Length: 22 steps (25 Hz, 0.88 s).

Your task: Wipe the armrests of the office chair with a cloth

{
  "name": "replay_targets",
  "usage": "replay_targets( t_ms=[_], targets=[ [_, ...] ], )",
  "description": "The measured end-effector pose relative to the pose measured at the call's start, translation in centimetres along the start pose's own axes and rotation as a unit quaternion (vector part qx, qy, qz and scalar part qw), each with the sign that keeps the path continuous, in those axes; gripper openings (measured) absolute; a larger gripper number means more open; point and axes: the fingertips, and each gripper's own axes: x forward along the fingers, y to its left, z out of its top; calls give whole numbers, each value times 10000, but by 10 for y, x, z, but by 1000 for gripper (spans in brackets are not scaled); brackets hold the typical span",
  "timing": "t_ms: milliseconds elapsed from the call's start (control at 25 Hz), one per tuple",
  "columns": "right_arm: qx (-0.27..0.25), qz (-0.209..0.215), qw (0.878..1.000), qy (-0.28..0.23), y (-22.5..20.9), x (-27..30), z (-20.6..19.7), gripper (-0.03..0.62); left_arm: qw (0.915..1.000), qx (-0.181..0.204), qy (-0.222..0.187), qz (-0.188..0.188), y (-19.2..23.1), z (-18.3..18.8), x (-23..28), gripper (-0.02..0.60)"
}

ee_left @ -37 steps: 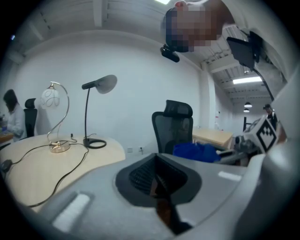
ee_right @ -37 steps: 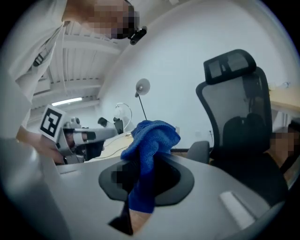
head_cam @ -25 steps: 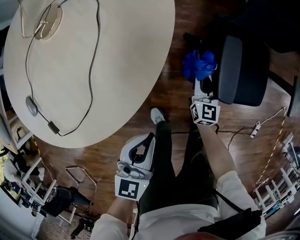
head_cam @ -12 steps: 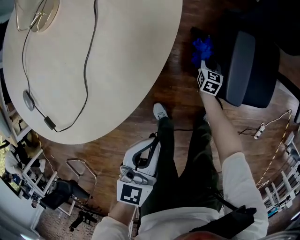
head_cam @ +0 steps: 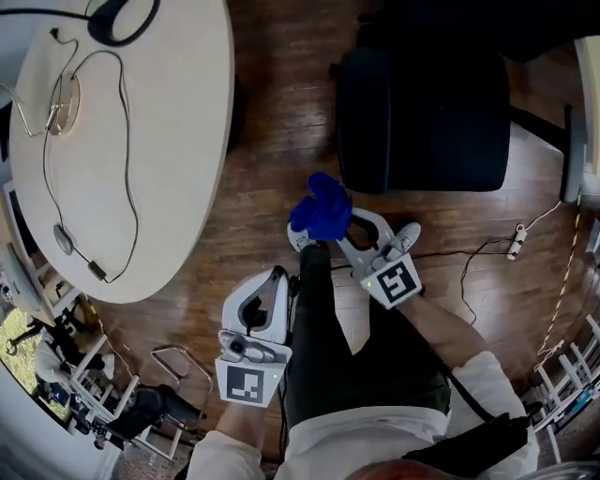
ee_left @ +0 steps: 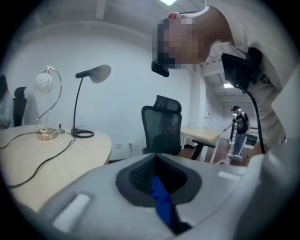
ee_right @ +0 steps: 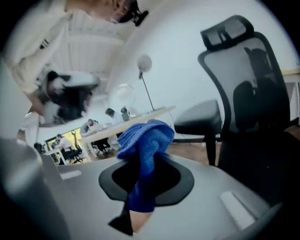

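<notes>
The black office chair (head_cam: 422, 112) stands on the wood floor ahead of me; the right gripper view shows its mesh back (ee_right: 253, 93) and one armrest (ee_right: 197, 119). My right gripper (head_cam: 342, 225) is shut on a blue cloth (head_cam: 322, 211), which bunches above its jaws (ee_right: 145, 140). Gripper and cloth hang over the floor a short way in front of the chair, apart from it. My left gripper (head_cam: 274, 281) is held low beside my leg with its jaws together. A thin blue strip (ee_left: 161, 201) shows in the slit between them; what it is cannot be told.
A large round pale table (head_cam: 122, 141) fills the left, with a lamp base (head_cam: 61, 103), cables and headphones (head_cam: 122, 19) on it. A cable with a plug (head_cam: 516, 246) lies on the floor at right. My legs and shoes (head_cam: 309, 239) stand between the grippers.
The right gripper has pulled the blue cloth back from the chair's armrest toward my legs. The head view has swung, so the chair now sits higher and the table farther left.
</notes>
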Motion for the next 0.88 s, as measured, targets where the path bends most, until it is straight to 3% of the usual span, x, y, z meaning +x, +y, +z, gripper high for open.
replay_targets(
  t_ms=[120,320,440,560,640,880],
  targets=[
    [401,-405,9970,-519,-19,-99,72,72,9996,230,-144,-89,-36,20,31,-1],
    [-176,-1459,9852,-881,-128,-237,142,72,9987,-2,-509,-46,-125,56,108,0],
    [-437,-2259,9687,-929,-200,-319,166,72,9959,-94,-766,-473,-185,80,165,0],
    [-530,-3179,9434,-786,-268,-399,174,72,9918,136,-736,-1038,-227,82,205,0],
    [-336,-3690,9262,-689,-306,-444,168,72,9906,359,-595,-1177,-239,79,221,0],
    [-47,-4388,8985,-59,-371,-511,129,72,9890,582,-246,-1337,-255,86,247,0]
  ],
)
